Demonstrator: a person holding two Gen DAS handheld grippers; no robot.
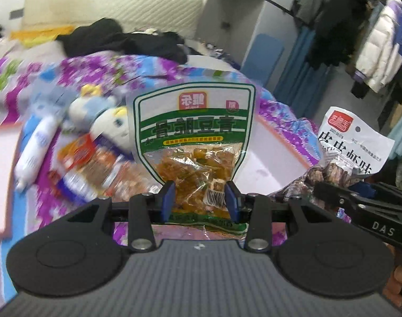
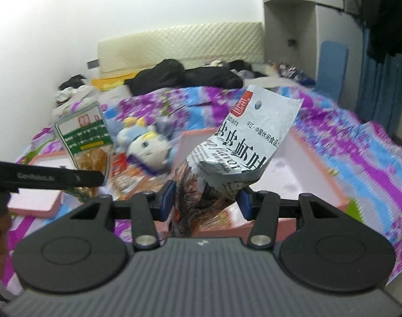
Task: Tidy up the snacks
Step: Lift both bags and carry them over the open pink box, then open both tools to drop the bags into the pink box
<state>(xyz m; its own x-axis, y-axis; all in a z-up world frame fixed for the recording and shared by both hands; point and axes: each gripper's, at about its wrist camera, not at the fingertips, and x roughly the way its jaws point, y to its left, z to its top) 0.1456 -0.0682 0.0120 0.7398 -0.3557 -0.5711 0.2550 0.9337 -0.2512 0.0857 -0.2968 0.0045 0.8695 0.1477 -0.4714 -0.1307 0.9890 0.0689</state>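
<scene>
Left wrist view: the left gripper (image 1: 199, 198) has its jaws clamped on the lower part of a green snack packet (image 1: 194, 137), which stands upright between them above the floral bedspread (image 1: 100, 71).

Right wrist view: the right gripper (image 2: 206, 200) pinches a crumpled white snack bag (image 2: 240, 142), tilted right, with a pink tray (image 2: 314, 169) beyond the jaws.

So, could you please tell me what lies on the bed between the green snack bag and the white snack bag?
In the right wrist view, a plush toy lies between the green snack bag and white snack bag.
</scene>
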